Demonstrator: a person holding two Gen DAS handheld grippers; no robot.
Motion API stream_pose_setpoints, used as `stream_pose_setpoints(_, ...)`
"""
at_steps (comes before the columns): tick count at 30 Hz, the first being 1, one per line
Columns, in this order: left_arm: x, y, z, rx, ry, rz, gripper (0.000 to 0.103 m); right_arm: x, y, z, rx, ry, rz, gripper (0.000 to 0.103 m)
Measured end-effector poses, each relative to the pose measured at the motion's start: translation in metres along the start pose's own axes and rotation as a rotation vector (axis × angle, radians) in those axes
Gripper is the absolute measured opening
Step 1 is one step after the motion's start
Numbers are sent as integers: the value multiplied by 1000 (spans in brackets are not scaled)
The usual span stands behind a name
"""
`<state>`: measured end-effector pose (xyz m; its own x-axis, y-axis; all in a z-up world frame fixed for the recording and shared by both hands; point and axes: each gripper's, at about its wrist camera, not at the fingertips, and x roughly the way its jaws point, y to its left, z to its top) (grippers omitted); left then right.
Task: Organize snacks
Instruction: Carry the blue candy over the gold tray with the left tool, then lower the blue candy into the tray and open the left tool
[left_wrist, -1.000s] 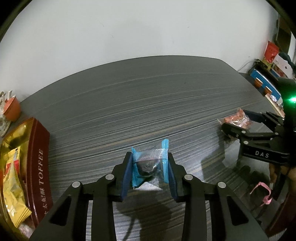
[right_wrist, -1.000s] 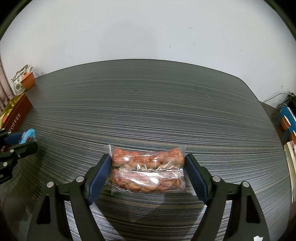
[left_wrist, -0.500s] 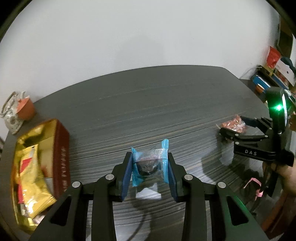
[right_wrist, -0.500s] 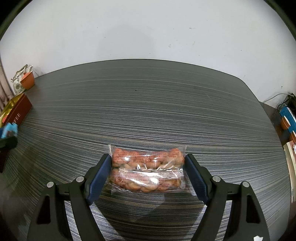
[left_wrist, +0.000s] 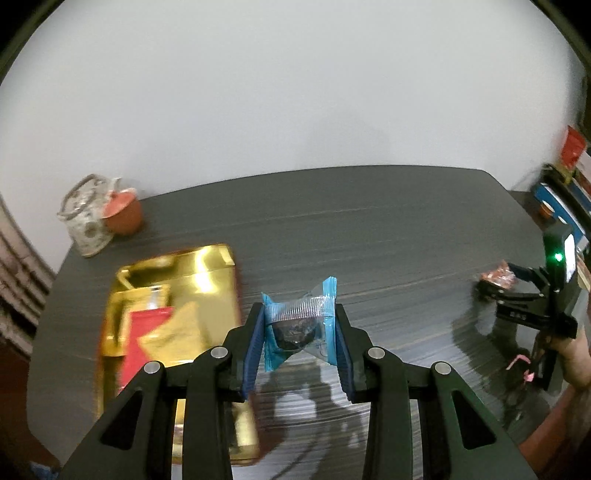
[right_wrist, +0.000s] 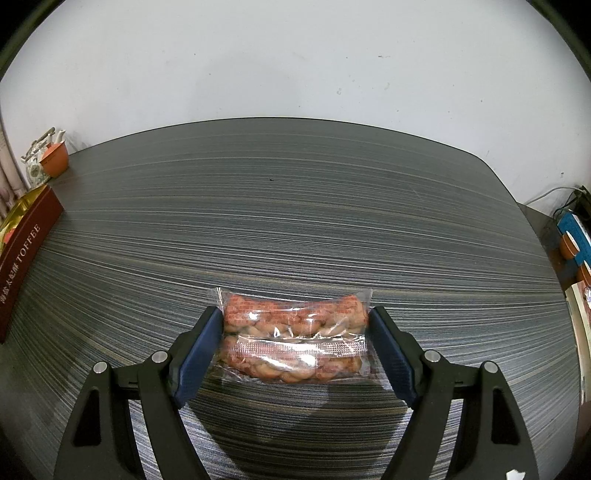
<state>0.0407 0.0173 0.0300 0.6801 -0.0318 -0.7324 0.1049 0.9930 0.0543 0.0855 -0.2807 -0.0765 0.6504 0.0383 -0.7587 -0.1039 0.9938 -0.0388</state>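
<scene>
My left gripper (left_wrist: 300, 325) is shut on a blue-wrapped dark round candy (left_wrist: 295, 328), held above the table to the right of an open gold-lined toffee box (left_wrist: 207, 273) with red and yellow packets inside. My right gripper (right_wrist: 293, 332) is shut on a clear packet of orange-brown twisted snacks (right_wrist: 295, 339), low over the table. The right gripper also shows far right in the left wrist view (left_wrist: 498, 291), with its packet (left_wrist: 496, 277). The box's maroon side marked TOFFEE shows at the left of the right wrist view (right_wrist: 26, 254).
A patterned teapot (left_wrist: 86, 221) and a terracotta cup (left_wrist: 122, 214) stand at the table's back left corner. The dark striped table (right_wrist: 295, 221) spreads ahead. Shelves with boxes (left_wrist: 569, 206) stand beyond the right edge.
My left gripper has risen and swung left with the candy, so the box's open top is now close beside it. The right gripper has held still with its packet.
</scene>
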Motion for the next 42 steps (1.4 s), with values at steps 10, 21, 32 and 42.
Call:
stream_pose_setpoints(10,-4,81,-1,-78,6,130,36,0,0,0,-1,0,-2,77)
stream_pose_setpoints(21,28,129,-18,-140,93,164,36,-1,0,0,-2,1,-3,77)
stream_pose_setpoints(32,62,142,-33,-162,148,182,37,-1,-1,-1,-4,1,-6,78)
stream_pose_setpoints(42,59,148,-37,-154,157,173,43,2,-2,0,-8,12,-14,79)
